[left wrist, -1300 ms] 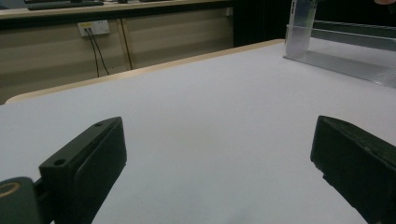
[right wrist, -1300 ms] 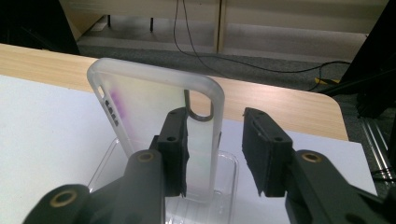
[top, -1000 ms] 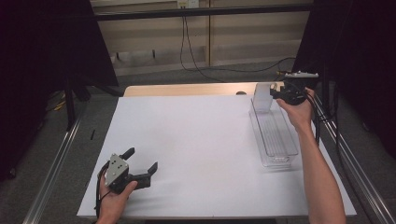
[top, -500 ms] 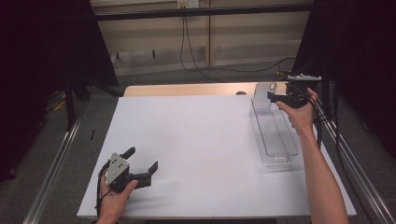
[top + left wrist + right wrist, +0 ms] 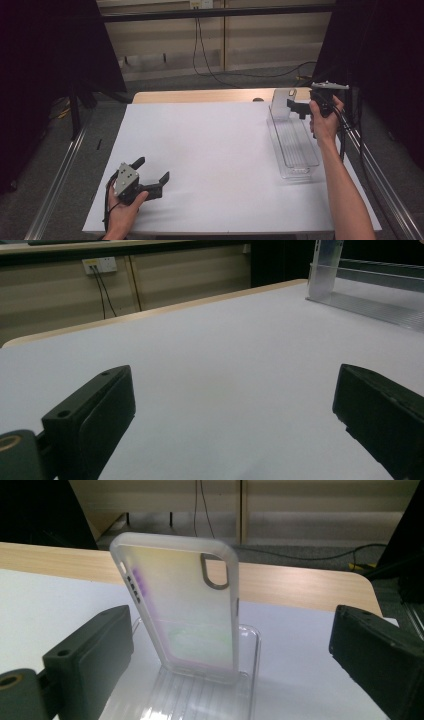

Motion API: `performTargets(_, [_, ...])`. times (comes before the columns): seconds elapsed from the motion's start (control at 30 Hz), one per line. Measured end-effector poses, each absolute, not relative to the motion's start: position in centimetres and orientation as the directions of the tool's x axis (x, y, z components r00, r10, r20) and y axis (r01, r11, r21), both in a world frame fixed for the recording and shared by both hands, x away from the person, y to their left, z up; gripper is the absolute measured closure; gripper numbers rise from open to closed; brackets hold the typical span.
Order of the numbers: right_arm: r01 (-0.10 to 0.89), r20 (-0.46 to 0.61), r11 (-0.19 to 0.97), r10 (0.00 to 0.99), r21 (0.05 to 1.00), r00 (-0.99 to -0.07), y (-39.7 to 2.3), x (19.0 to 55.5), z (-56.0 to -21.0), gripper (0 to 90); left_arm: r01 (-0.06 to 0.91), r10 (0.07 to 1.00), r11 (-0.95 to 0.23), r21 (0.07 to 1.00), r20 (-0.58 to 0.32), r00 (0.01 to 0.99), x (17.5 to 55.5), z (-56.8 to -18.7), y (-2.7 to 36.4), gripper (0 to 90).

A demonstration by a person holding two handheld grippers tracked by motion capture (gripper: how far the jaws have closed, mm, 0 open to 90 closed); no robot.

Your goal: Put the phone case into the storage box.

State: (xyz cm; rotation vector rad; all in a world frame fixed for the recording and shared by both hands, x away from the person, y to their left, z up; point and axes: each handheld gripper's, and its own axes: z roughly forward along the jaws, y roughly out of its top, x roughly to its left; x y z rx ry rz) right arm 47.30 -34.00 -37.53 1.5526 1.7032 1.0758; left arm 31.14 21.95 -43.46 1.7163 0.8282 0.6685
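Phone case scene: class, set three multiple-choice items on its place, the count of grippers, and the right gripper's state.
1. Where does the phone case stand?
A. at the far end of the clear tray
B. on the floor
C. beside the left gripper

2. How many grippers are there?
A. one
B. two
C. three

3. The right gripper is:
A. clamped on the case
B. open, off the case
C. lying on the table

Answers: 1 A, it rises from the tray's far end. 2 B, one in each hand. 3 B, its jaws have just been opening and stand clear of the case.
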Motion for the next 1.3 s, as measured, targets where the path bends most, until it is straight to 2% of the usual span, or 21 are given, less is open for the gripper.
performTargets(0.47, [0.436,0.043,0.038,0.984,0.899,-0.175,-33.5,46.2,-37.8,1.9,0.197,0.798,-0.175,0.965,0.021,0.602,30.9,-43.4,22.1,3.5])
performTargets(0.63, [0.403,0.02,0.044,0.988,0.914,-0.153,-33.2,45.5,-37.7,1.6,0.196,0.799,-0.165,0.967,0.015,0.601,30.6,-43.3,22.4,3.5])
performTargets(1.03, [0.398,0.025,0.039,0.988,0.917,-0.153,-33.0,44.0,-37.3,0.5,0.191,0.8,-0.171,0.967,0.023,0.599,30.7,-43.2,22.6,3.5])
performTargets(1.3, [0.379,-0.022,0.066,0.993,0.923,-0.119,-33.2,42.8,-37.1,2.4,0.194,0.803,-0.164,0.967,0.016,0.595,30.6,-43.2,22.7,3.4])
